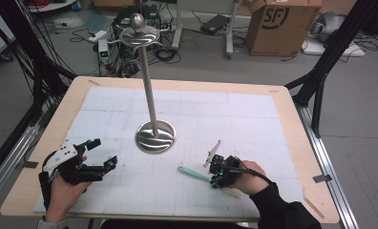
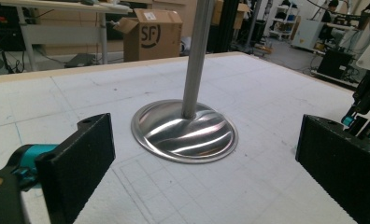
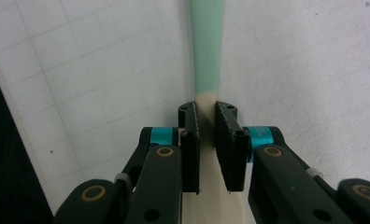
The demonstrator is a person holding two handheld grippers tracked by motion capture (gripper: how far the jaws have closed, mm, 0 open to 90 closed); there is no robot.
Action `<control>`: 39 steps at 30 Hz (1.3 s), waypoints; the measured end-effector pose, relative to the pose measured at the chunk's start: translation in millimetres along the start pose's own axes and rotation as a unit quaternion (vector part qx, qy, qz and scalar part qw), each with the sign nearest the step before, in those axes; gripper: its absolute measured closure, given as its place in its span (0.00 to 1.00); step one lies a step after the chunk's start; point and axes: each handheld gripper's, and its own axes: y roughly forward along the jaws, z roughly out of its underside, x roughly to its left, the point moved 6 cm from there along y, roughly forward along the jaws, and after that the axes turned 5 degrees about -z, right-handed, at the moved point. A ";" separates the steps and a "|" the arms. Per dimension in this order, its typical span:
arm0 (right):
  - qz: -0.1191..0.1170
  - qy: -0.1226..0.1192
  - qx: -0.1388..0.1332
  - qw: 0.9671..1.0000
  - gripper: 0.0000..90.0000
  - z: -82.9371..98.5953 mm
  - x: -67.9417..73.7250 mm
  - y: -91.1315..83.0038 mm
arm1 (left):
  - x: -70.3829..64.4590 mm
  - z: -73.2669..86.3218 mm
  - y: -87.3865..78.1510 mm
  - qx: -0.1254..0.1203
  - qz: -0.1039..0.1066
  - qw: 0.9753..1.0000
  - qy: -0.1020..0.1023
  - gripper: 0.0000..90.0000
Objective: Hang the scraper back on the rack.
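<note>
White gridded matting [image 1: 254, 124] covers the wooden table, and a mint-and-cream spatula [image 1: 193, 173] lies flat at five o'clock from the steel stand's round base [image 1: 155, 137]. Clamped on the spatula's cream part is the right gripper [image 3: 206, 122]. At eight o'clock from that base, the left gripper [image 1: 100, 152] hovers wide apart, grasping nothing.

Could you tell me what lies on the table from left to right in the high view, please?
Left gripper → stand base → green utensil → right gripper.
</note>
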 end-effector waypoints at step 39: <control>0.005 0.046 -0.467 0.883 0.89 -23.2 -21.8 -100.6 | -1.2 -4.9 -3.4 -0.015 0.008 1.000 -0.009 0.06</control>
